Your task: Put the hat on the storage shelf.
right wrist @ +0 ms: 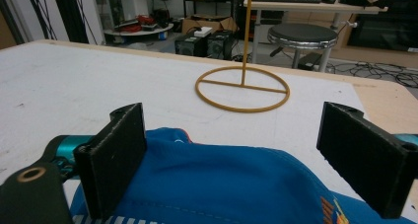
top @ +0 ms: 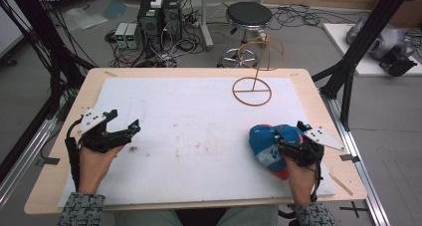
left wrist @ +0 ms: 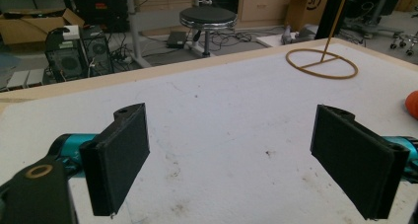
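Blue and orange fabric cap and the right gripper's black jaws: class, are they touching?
Cannot tell. In the right gripper view the wide-open right gripper straddles the blue and orange fabric cap; the left pad overlaps it, showing neither gap nor contact plainly.

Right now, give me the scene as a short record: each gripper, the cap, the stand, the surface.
left gripper: open, nothing between its jaws, low over the white mat at the table's left
right gripper: open, jaws standing either side of the blue cap, pads not pressing on it
blue cap: lies on the mat at the table's right, orange on its near edge, printed panel toward the person
wire stand: upright at the far right of the mat, ring base flat, looped top, nothing hung on it
white mat: lightly soiled in the middle
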`<state>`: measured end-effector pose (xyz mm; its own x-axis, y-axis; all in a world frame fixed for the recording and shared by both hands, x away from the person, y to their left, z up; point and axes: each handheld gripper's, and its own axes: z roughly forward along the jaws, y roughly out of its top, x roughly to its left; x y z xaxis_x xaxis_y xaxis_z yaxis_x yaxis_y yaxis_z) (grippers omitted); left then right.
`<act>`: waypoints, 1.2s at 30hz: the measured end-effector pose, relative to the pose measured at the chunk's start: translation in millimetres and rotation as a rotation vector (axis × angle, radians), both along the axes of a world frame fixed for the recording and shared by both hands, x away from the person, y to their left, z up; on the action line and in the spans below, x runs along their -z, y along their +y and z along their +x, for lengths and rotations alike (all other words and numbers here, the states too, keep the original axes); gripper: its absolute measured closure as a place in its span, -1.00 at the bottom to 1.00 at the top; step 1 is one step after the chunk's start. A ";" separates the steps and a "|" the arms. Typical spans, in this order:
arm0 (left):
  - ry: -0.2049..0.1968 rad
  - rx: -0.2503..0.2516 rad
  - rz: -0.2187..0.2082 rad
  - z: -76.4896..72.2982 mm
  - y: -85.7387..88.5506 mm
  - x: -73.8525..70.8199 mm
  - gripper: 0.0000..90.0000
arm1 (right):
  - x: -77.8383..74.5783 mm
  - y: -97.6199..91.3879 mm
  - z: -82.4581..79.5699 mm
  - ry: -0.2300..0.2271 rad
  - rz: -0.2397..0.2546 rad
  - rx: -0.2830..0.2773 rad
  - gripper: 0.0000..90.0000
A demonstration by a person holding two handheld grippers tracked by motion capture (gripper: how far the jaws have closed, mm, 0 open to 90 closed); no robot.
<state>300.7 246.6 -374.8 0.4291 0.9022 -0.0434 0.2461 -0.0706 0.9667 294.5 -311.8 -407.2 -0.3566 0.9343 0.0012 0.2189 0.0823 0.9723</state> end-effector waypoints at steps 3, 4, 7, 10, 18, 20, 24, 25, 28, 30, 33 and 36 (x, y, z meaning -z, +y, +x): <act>-0.007 -0.003 -0.009 1.0 0.3 -1.4 -0.66 | 0.3 1.6 -1.1 0.002 -0.011 -0.008 -0.76; -0.009 -0.002 -0.010 1.1 -0.2 -1.9 -0.66 | -0.2 1.6 -2.3 0.002 -0.011 -0.008 -0.76; -0.001 0.003 -0.003 1.6 -0.7 -2.0 -0.66 | -0.3 0.1 -2.6 -0.002 -0.003 -0.005 -0.76; 0.005 -0.002 0.003 1.6 -0.5 -0.9 -0.66 | 0.1 0.7 -2.2 0.001 -0.006 -0.008 -0.76; 0.000 -0.002 0.006 0.7 -0.3 -0.5 -0.66 | -1.1 4.5 -3.0 0.000 -0.005 -0.017 -0.76; 0.005 -0.006 0.010 1.4 0.4 0.0 -0.66 | -0.7 5.6 -2.7 0.005 -0.013 -0.022 -0.76; 0.007 -0.009 0.004 2.8 1.4 0.5 -0.66 | -0.7 5.4 -3.4 -0.004 -0.025 -0.036 -0.69; 0.009 -0.007 0.008 2.7 1.3 0.6 -0.66 | -0.7 5.3 -3.7 -0.004 -0.027 -0.034 -0.69; 0.011 -0.007 0.006 3.0 0.9 1.5 -0.66 | -0.6 6.3 -4.1 0.000 -0.022 -0.040 -0.69; 0.015 -0.006 0.006 3.4 0.3 1.9 -0.66 | -1.5 7.0 -6.2 -0.005 -0.023 -0.046 -0.68; 0.010 -0.002 0.001 3.9 -0.7 1.4 -0.66 | -4.7 8.9 -12.0 -0.020 -0.023 -0.053 -0.68; 0.011 -0.002 0.000 3.8 -0.8 1.2 -0.66 | -5.9 13.4 -15.5 -0.028 -0.038 -0.062 -0.66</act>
